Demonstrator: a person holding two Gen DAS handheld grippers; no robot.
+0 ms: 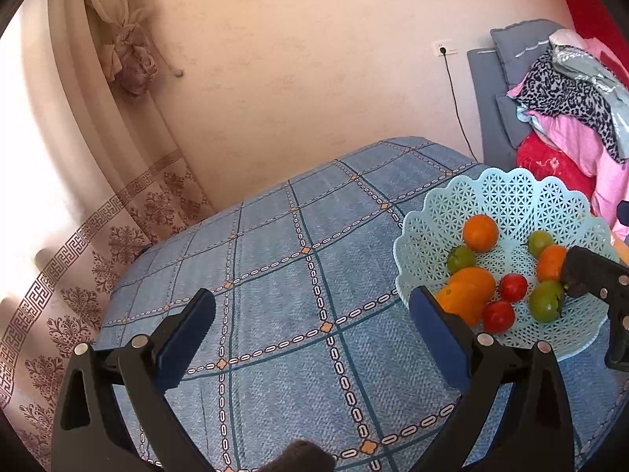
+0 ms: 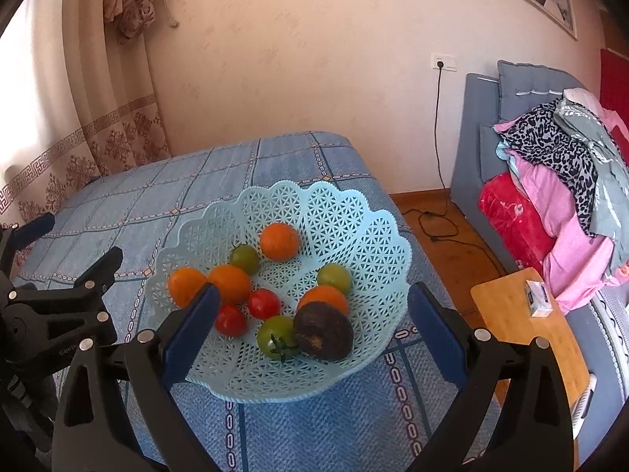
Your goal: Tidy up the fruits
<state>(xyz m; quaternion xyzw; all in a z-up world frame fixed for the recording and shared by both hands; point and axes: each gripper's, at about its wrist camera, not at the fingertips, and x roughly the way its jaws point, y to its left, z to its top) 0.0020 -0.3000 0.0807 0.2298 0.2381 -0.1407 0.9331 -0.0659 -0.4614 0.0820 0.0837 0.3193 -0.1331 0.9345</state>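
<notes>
A light blue lattice basket (image 2: 354,236) stands on the blue checked tablecloth; it also shows at the right of the left wrist view (image 1: 507,192). It holds several oranges (image 2: 280,240), green tomatoes (image 2: 277,337), two red tomatoes (image 2: 263,303) and a dark brown avocado (image 2: 324,330) at its near side. My right gripper (image 2: 312,330) is open and empty, its fingers spread just above the basket's near rim. My left gripper (image 1: 312,338) is open and empty over bare cloth, left of the basket. The right gripper's black body (image 1: 597,279) hides part of the basket there.
The table (image 1: 275,275) ends at a wall behind and a curtain (image 1: 118,216) on the left. To the right are a small wooden side table (image 2: 523,314) with a small box, a grey sofa piled with clothes (image 2: 558,181), and a cable on the floor.
</notes>
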